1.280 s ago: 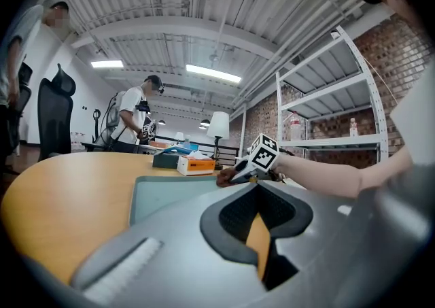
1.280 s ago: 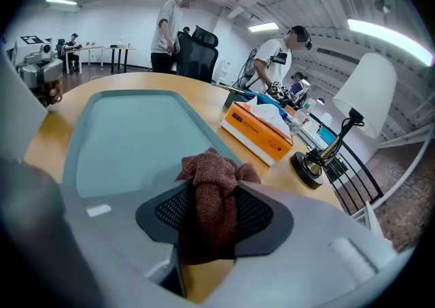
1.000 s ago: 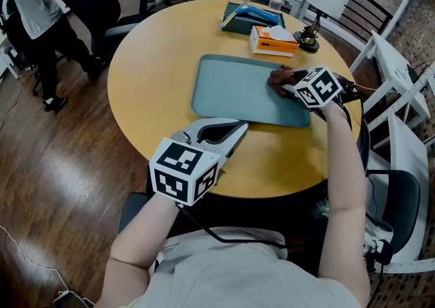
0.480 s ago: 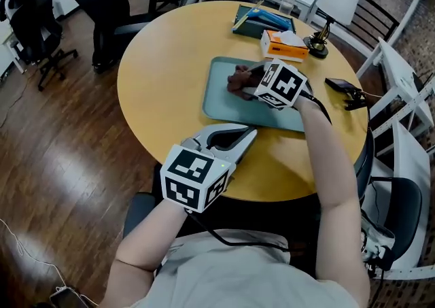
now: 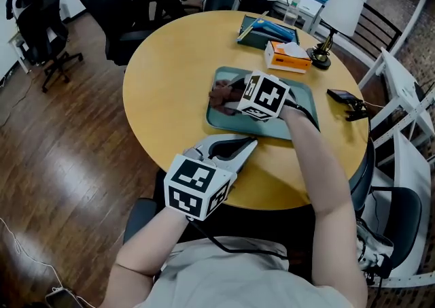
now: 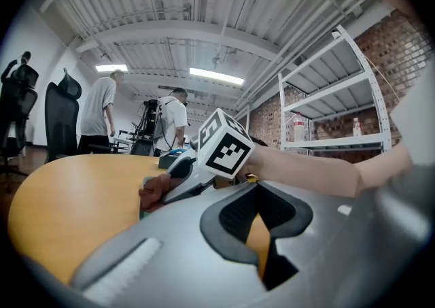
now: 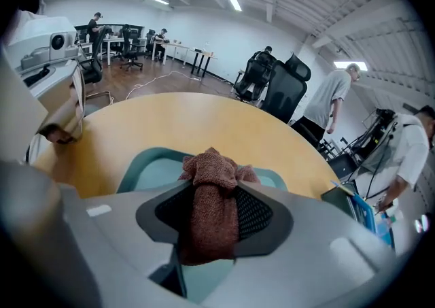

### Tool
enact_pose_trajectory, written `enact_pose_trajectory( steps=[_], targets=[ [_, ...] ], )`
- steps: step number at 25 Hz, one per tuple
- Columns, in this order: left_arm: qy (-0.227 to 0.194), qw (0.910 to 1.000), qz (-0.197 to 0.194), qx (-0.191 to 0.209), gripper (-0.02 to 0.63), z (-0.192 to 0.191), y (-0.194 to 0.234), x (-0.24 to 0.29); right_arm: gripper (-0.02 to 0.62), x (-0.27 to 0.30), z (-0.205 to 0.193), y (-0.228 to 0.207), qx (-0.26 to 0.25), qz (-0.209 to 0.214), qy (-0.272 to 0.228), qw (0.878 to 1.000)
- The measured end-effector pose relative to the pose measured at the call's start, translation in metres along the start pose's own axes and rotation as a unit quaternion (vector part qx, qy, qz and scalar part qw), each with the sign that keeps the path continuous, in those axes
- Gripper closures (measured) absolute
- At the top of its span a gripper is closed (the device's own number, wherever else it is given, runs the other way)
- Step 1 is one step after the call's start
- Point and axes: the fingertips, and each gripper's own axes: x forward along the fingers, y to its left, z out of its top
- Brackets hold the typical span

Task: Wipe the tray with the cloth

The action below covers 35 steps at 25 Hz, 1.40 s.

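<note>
Meanwhile my left gripper (image 5: 246,143), pressed together and empty, waited at the round yellow table's (image 5: 170,69) near edge. My right gripper (image 5: 230,96), pinching the reddish-brown terry cloth (image 5: 219,93), had swept from the teal plastic tray's (image 5: 304,99) right end to its left, likely one pass done. Only the right gripper view showed the cloth bunched between the jaws.

Round yellow table (image 5: 170,75) w/ teal tray (image 5: 300,100), orange tissue box (image 5: 289,57), dark case (image 5: 264,32), phone (image 5: 343,96).

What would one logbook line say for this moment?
step: wipe | right gripper: shut on cloth, at tray left end | left gripper: shut, empty, over table
</note>
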Motion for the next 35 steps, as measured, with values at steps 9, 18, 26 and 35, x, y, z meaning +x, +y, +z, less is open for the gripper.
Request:
enact_pose_trajectory(
  steps=[9, 18, 26, 35],
  targets=[
    [0.000, 0.9999, -0.011, 0.000, 0.604, 0.003, -0.006, 0.003, 0.428, -0.045, -0.057, 0.009, 0.022, -0.011, 0.029, 0.999],
    [0.004, 0.9998, -0.020, 0.004, 0.604, 0.001, -0.013, 0.012, 0.428, -0.094, -0.139, 0.001, 0.097, -0.050, 0.054, 0.992],
    [0.010, 0.9997, -0.020, 0.007, 0.604, -0.002, -0.015, 0.016, 0.428, -0.117, -0.180, -0.005, 0.136, -0.084, 0.068, 0.985],
    [0.013, 0.9997, -0.019, 0.008, 0.604, -0.004, -0.015, 0.017, 0.428, -0.130, -0.199, -0.003, 0.161, -0.091, 0.055, 0.981]
  ],
)
